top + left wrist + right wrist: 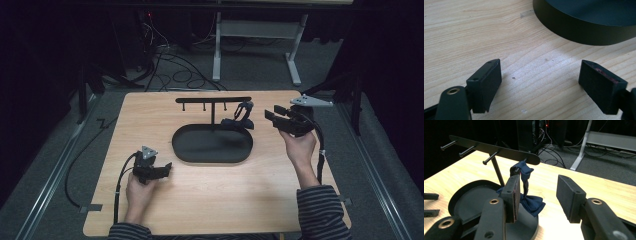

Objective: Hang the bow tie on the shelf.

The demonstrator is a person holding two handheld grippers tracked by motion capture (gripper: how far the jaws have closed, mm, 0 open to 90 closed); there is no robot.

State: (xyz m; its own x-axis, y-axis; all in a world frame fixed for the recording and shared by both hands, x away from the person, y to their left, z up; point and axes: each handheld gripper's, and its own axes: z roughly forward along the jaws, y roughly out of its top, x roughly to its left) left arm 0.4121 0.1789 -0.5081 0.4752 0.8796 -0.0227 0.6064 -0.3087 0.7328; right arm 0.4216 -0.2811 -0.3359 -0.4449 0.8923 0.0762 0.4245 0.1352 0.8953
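Note:
A black oval tray (200, 150) sits mid-table with a T-shaped rack (212, 100) of pegs rising from it. A dark blue bow tie (239, 120) hangs from the rightmost peg, its bow resting at the tray's right end. My right gripper (272, 112) is held just right of it, open, with nothing between the jaws. In the right gripper view the bow tie (532, 205) hangs close ahead of the right gripper (539, 192), beside its left jaw. My left gripper (167, 167) rests open on the wood at front left; the left gripper (540, 82) faces the tray's wall (584, 32).
The wooden table (225, 200) has bare room at its front and left. The rack's bar (496, 150) carries three bare pegs to the left of the bow tie. Cables (170, 70) and white desk legs (217, 50) lie on the floor beyond the far edge.

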